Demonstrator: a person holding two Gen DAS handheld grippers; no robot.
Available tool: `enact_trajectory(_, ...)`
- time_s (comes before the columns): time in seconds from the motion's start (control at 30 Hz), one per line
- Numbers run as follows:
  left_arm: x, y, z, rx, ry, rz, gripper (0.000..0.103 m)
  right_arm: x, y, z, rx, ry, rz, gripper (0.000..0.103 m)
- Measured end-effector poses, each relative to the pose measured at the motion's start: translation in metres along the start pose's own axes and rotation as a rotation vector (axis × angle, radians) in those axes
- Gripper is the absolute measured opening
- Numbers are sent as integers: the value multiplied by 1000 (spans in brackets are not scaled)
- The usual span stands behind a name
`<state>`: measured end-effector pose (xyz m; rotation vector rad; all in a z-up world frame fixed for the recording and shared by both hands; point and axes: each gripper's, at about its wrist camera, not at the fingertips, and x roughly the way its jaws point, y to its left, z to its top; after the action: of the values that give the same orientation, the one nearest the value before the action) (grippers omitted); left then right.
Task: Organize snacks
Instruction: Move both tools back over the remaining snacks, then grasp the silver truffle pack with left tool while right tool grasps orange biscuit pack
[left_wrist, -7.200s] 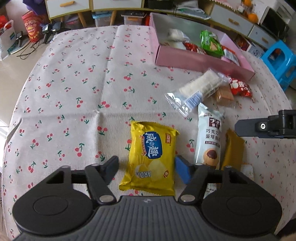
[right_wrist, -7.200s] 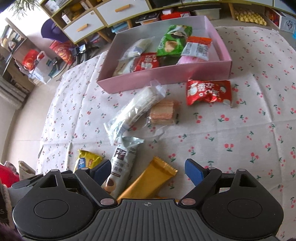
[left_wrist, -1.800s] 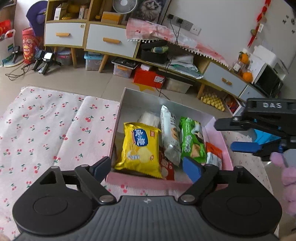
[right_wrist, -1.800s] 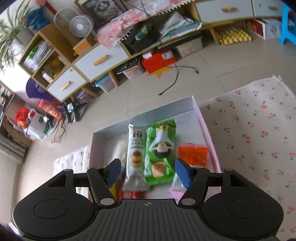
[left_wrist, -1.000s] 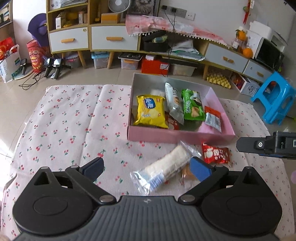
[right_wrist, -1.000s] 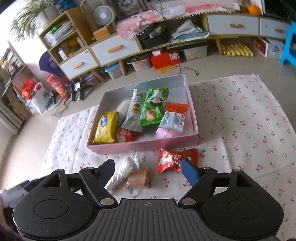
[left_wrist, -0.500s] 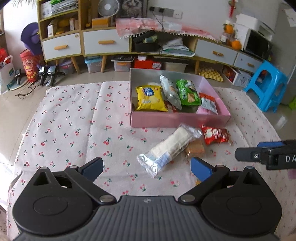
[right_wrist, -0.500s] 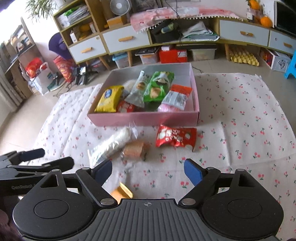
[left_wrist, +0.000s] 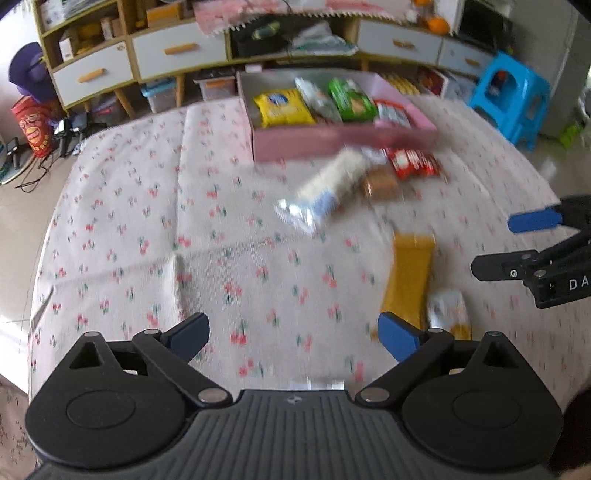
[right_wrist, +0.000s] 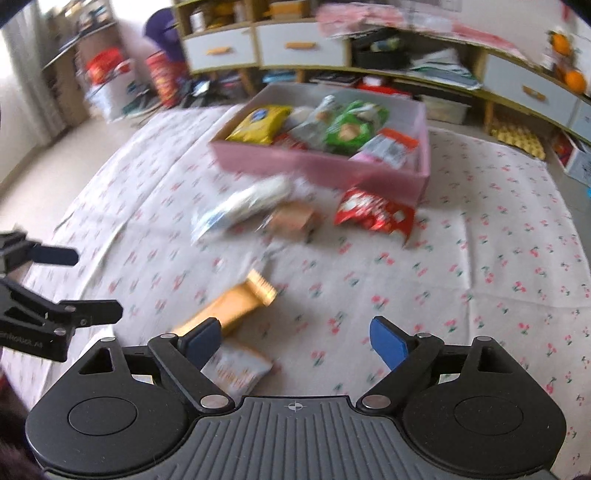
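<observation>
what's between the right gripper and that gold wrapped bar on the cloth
Nothing visible. The right gripper is open and empty, and the gold bar lies flat on the cherry-print cloth just ahead of its left finger. A small white and orange packet lies beside the bar, closer to the gripper, not over it.

Cloth (left_wrist: 129, 206): pale, small red cherry print. Box (left_wrist: 295, 142): pink, upper centre; inside it a yellow pack (left_wrist: 282, 107) and a green pack (left_wrist: 351, 99). Below the box: red pack (left_wrist: 413, 162), white-and-blue pack (left_wrist: 325, 192), tan pack (left_wrist: 382, 184). Lower right: gold bar (left_wrist: 408, 280). Stool (left_wrist: 511, 96): bright blue, upper right. Gripper pads (left_wrist: 397, 334): blue on black.
</observation>
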<state>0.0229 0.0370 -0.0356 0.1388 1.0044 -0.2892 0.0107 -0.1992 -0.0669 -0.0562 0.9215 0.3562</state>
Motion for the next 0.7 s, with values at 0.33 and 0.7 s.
enact_trajectory(0.33, -4, -12, -34, 81, 70, -48, 89, 1, 34, -41, -120, 61, 52, 89)
enact_trajectory(0.7, 6, -10, -43, 91, 150, -48, 64, 24, 52, -54, -80, 103, 100, 90)
